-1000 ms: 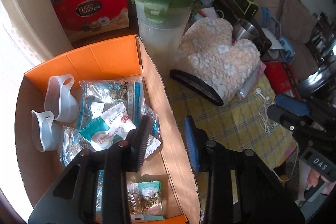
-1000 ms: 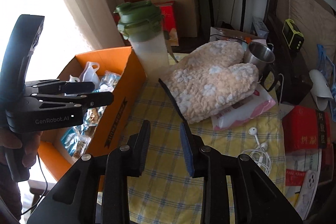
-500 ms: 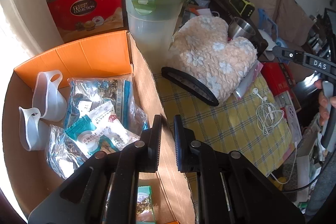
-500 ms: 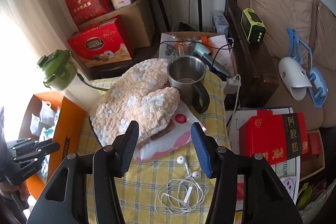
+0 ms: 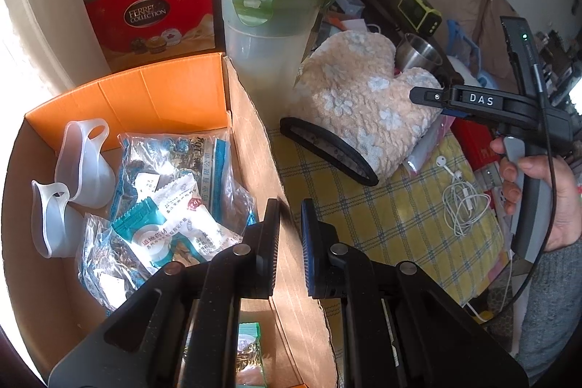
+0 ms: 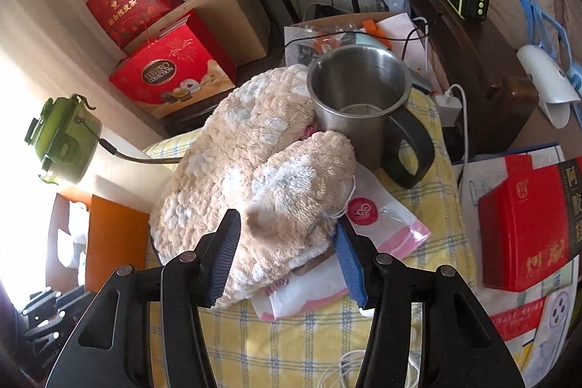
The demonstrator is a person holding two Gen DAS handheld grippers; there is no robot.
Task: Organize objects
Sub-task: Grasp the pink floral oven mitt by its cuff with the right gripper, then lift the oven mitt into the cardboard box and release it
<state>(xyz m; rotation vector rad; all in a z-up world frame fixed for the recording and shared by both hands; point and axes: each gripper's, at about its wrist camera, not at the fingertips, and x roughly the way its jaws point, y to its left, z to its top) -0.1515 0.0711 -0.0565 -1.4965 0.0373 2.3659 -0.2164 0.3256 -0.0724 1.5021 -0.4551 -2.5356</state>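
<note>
An orange cardboard box (image 5: 163, 90) holds snack packets (image 5: 171, 191) and two clear plastic cups (image 5: 83, 162). My left gripper (image 5: 290, 235) hovers over the box's right wall, jaws nearly closed and empty. A fluffy beige mitten (image 6: 254, 177) lies on the yellow checked cloth (image 6: 291, 344), also in the left wrist view (image 5: 363, 108). My right gripper (image 6: 287, 257) is open, its jaws on either side of the mitten's near end. It shows from the side in the left wrist view (image 5: 429, 95). A pink-white packet (image 6: 385, 224) lies under the mitten.
A green-lidded shaker (image 5: 269, 24) stands behind the box. A steel mug (image 6: 360, 100) sits behind the mitten. White earphones (image 5: 462, 195) lie on the cloth. Red gift boxes (image 6: 171, 71) stand at the back, another red box (image 6: 527, 224) at the right.
My right gripper swung from beside the box toward the mitten, opened wider, and now straddles its near end. My left gripper's jaws closed to a narrow gap over the box wall.
</note>
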